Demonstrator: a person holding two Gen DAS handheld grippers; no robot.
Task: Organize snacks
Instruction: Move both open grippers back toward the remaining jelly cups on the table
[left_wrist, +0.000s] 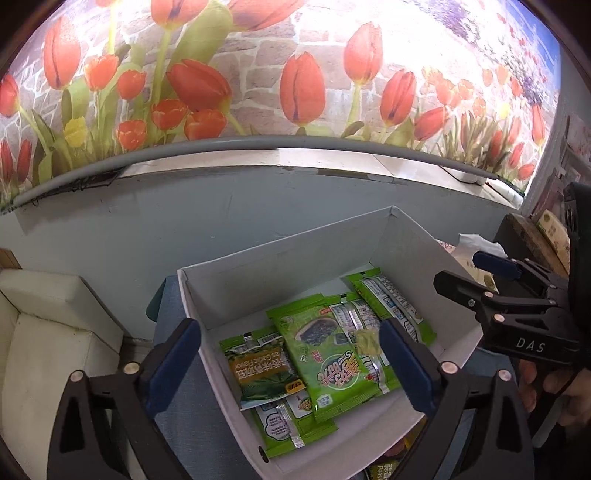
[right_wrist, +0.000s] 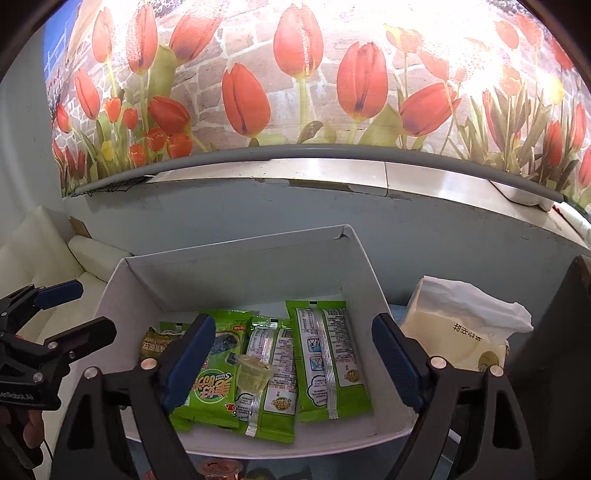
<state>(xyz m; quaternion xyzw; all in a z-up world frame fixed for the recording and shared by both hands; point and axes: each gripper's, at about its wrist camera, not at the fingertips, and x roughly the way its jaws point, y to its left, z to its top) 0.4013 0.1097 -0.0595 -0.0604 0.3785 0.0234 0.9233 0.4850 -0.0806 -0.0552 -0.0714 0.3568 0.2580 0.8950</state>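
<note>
A white cardboard box (left_wrist: 280, 258) (right_wrist: 236, 266) holds several green snack packets. The top one is a seaweed packet (left_wrist: 332, 358) (right_wrist: 210, 384), with a garlic pea packet (left_wrist: 258, 365) beside it. A small clear yellowish jelly cup (right_wrist: 253, 376) (left_wrist: 367, 341) rests on the packets. My left gripper (left_wrist: 290, 332) hangs open over the box's left part with nothing between its blue pads (left_wrist: 173, 365). My right gripper (right_wrist: 295, 332) is open over the middle, also with nothing in it. Each gripper shows at the edge of the other's view, the right gripper (left_wrist: 469, 273) and the left gripper (right_wrist: 81, 310).
A cream tissue pack (right_wrist: 465, 332) stands right of the box. A white sofa (left_wrist: 48, 332) is on the left. A grey wall with a ledge (left_wrist: 295, 151) and tulip wallpaper rises behind. More snacks (left_wrist: 388, 469) lie in front of the box.
</note>
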